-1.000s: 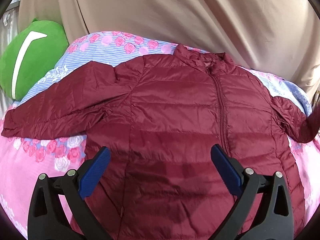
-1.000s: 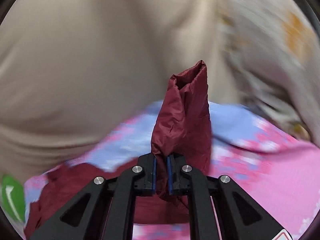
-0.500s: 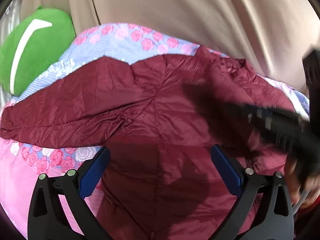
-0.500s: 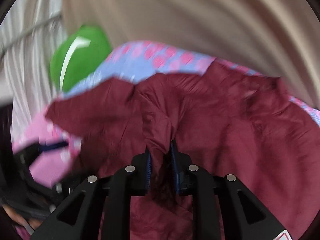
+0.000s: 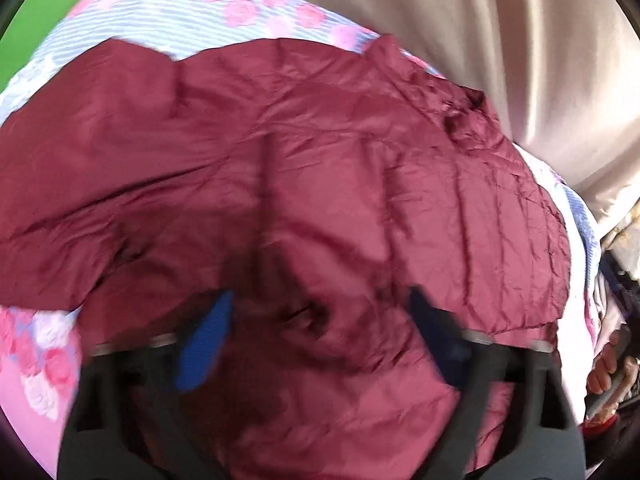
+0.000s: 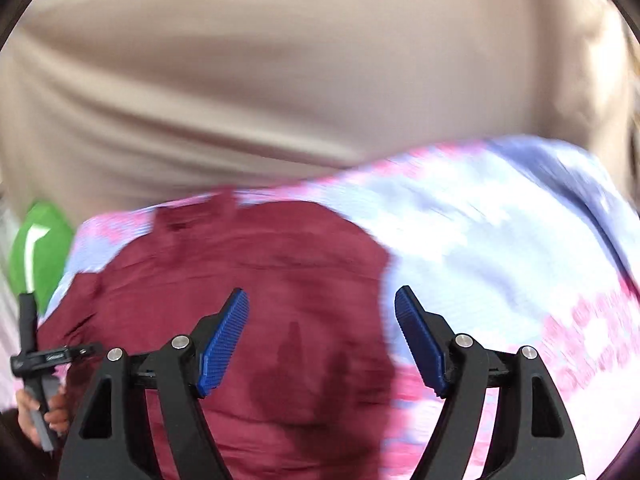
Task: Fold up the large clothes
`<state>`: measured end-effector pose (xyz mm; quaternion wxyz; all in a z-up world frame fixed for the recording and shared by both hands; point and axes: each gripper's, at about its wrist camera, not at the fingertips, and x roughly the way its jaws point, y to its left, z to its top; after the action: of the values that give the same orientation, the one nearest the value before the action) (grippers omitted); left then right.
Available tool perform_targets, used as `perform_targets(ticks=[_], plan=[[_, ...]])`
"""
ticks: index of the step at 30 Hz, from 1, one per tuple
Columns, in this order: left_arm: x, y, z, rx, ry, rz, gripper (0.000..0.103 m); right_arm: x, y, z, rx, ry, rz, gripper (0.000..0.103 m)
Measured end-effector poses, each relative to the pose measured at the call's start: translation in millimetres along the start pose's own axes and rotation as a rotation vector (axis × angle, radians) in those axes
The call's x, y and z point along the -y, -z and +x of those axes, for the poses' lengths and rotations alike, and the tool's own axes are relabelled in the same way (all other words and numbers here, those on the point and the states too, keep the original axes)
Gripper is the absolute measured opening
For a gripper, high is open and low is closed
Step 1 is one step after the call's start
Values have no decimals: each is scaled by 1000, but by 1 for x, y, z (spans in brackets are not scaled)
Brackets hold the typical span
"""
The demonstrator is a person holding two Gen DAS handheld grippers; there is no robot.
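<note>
One side of the jacket (image 5: 304,184) lies folded over; the left sleeve (image 5: 80,184) remains. The right gripper (image 6: 320,340) has just opened wide, empty; the left gripper (image 5: 320,344), closing, stands half-open over fabric.

Bed with floral bedspread (image 6: 500,248), pink roses on pink and blue-striped cloth, maroon puffer jacket (image 5: 320,184) spread flat on it, one side folded in, green plush cushion (image 6: 38,248) left of the jacket at bed's edge
</note>
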<state>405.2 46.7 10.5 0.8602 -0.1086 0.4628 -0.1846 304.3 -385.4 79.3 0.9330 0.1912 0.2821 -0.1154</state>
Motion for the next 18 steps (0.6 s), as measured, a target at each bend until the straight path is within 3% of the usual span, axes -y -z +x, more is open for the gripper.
perform_targets(ticks=[1,3,7,8,9,10,11,15,16,18], plan=[[4,-3,4,-15,17,9,30,15,2,7,-25,21,37,74],[12,-10,5,-2,23,24,8,32,5,23,-67,23,89,74],[26,-30,-16,120,-4,75,5,25,8,65,-121,3,114,73],[27,-35,-22,145,-10,81,5,21,8,73,-132,3,106,68],[28,-38,-27,167,-14,88,5,15,8,81,-147,-7,98,59],[28,-42,-34,194,-36,100,5,5,8,87,-156,-23,91,22],[27,-45,-37,207,-49,107,5,2,8,88,-160,-43,89,9],[22,-44,-19,211,-162,144,5,-13,1,53,59,-80,34,1],[20,-43,-5,182,-185,151,5,-12,2,59,43,-45,23,0],[13,-38,24,136,-219,146,5,-2,12,98,-110,58,10,0]])
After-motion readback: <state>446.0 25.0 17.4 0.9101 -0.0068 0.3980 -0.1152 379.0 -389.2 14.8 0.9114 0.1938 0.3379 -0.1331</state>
